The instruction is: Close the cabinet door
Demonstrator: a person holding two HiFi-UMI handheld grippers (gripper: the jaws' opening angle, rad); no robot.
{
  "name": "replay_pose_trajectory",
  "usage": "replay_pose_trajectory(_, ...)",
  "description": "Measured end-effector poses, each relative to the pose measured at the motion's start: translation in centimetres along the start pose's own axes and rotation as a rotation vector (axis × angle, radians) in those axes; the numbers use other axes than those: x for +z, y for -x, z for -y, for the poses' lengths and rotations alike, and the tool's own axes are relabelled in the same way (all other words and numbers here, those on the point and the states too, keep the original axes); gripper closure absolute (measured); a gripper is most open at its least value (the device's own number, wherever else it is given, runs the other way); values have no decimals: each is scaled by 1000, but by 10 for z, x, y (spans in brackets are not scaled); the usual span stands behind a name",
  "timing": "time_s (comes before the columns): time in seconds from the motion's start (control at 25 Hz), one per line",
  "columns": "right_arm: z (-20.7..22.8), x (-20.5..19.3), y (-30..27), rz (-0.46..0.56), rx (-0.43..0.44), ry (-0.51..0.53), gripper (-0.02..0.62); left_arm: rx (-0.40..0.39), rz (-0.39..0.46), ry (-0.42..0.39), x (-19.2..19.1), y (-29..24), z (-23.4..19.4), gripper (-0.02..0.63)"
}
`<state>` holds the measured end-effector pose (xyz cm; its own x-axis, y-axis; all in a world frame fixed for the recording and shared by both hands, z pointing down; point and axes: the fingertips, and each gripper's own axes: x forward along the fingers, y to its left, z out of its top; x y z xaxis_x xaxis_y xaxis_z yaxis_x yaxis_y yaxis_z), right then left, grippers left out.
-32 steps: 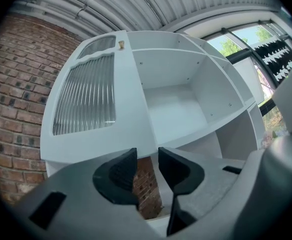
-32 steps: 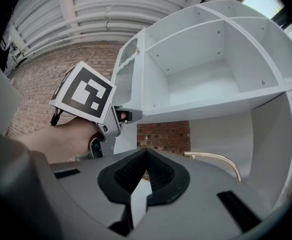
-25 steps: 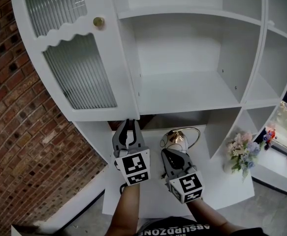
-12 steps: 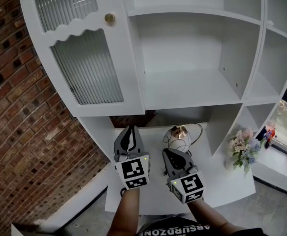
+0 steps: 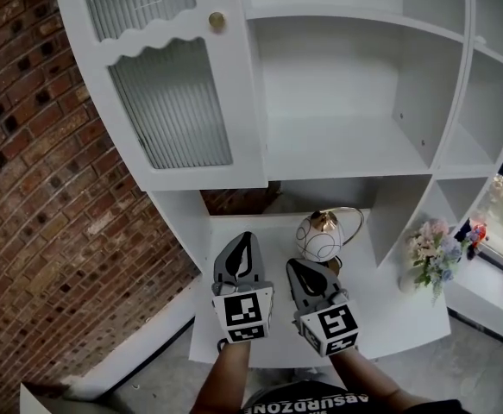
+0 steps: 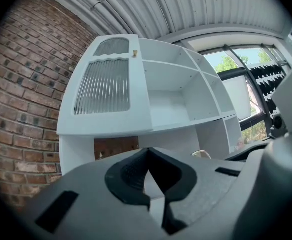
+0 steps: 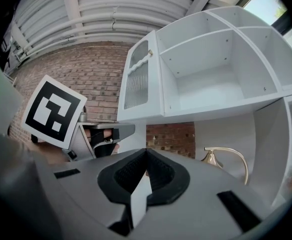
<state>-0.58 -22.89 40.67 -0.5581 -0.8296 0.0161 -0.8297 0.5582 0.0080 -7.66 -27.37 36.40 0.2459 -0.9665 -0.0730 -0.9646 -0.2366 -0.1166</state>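
White painted cabinet [image 5: 346,145] of open box shelves. Its door [image 5: 173,102], a scalloped frame round ribbed glass, sits at the upper left corner, seemingly shut or nearly so. Left gripper [image 5: 243,236], low by the front ledge: jaws just closed on nothing. Right gripper [image 5: 297,266] beside it: jaws pressed together, empty. If not fully seated, the door could swing out; a hard shove might rattle the glass. The round brass knob [image 5: 217,21] looks slick.

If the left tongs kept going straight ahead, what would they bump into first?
Probably the back of the low nook under the cabinet door, near the edge of its bare brick patch. Nothing shows ahead of the left tongs before that, though depth is unclear.
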Motion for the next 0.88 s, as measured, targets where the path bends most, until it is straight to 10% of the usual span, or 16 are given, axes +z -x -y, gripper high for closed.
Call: replay_pose_trajectory(0.88,-37,-7,19,-28,32,19,597,-53,-49,69,-33,68,13,601)
